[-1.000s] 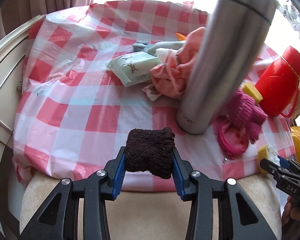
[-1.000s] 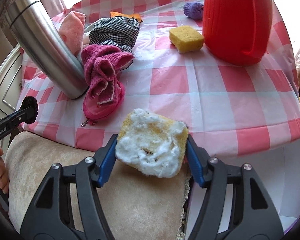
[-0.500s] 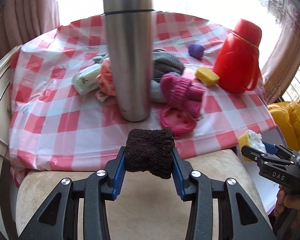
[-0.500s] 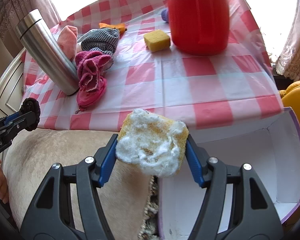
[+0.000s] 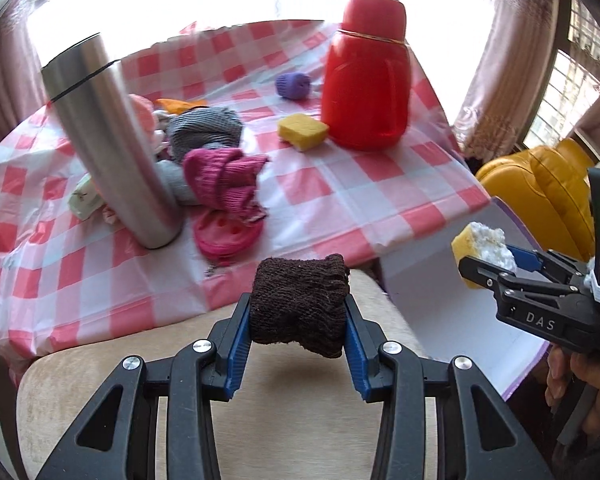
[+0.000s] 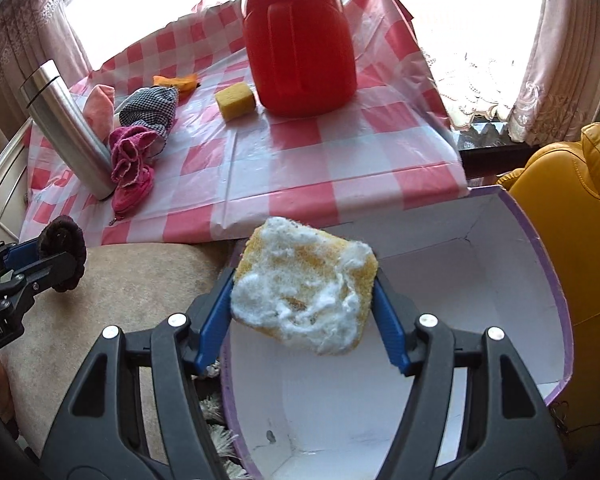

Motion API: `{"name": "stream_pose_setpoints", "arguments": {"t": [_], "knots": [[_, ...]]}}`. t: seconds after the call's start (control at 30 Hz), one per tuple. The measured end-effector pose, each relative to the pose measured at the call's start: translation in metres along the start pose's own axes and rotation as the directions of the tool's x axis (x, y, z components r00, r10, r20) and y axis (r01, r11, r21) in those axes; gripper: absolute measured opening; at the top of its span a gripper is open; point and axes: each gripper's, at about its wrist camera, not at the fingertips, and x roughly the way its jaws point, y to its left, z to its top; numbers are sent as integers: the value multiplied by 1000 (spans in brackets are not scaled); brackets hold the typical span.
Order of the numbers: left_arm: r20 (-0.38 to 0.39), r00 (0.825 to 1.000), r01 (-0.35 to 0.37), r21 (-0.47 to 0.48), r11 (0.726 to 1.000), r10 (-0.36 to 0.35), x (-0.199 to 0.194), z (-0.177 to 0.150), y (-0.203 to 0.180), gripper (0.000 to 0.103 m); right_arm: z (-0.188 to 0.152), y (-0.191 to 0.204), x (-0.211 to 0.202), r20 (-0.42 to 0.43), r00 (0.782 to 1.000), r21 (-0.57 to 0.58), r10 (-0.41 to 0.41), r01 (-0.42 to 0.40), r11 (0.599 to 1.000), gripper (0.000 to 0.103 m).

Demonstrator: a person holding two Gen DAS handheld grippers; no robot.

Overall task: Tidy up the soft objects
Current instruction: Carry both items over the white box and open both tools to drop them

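Note:
My left gripper (image 5: 299, 320) is shut on a rolled dark brown sock (image 5: 300, 308), held above a beige cushion (image 5: 284, 412). My right gripper (image 6: 304, 310) is shut on a yellow sponge with white fluff (image 6: 304, 306), held over the near-left edge of an open white box with a purple rim (image 6: 440, 360). The left wrist view shows the right gripper (image 5: 488, 258) with that sponge (image 5: 482, 246) at the right. On the checked table lie a pink knit sock (image 5: 224, 182), a grey knit piece (image 5: 204, 128), a yellow sponge (image 5: 303, 131) and a purple item (image 5: 294, 85).
A steel flask (image 5: 112, 140) and a red jug (image 5: 366, 76) stand on the table (image 5: 340, 184). A pink round pouch (image 5: 226, 234) lies by the flask. A yellow leather seat (image 6: 572, 208) is at the right of the box.
Both grippers have swung right, away from the table. The right gripper with the sponge now hangs over the white box, and the left has followed toward it with the sock.

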Motion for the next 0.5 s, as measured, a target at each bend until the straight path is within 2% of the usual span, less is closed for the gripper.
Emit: {"name": "stream_pose_setpoints", "arguments": {"t": [0.2, 0.27, 0.3, 0.33, 0.4, 0.5], "knots": [[-5, 993, 114, 72, 991, -114, -1, -2, -36, 44, -6, -25, -17, 34, 994, 18, -102, 101, 995, 71], [-7, 985, 172, 96, 980, -172, -3, -2, -46, 47, -6, -30, -21, 44, 989, 20, -139, 138, 990, 73], [-10, 979, 202, 101, 974, -202, -4, -2, -50, 53, -6, -33, -22, 48, 986, 22, -158, 157, 987, 76], [-12, 975, 223, 101, 970, -223, -4, -2, -53, 62, -6, -36, -24, 52, 982, 27, -183, 182, 983, 82], [-8, 961, 276, 100, 956, -276, -5, -2, -55, 72, -6, -39, -26, 64, 966, 31, -250, 248, 968, 86], [-14, 948, 319, 78, 945, -319, -4, -3, -55, 73, -5, -40, -30, 92, 934, 20, -344, 344, 939, 87]]}}
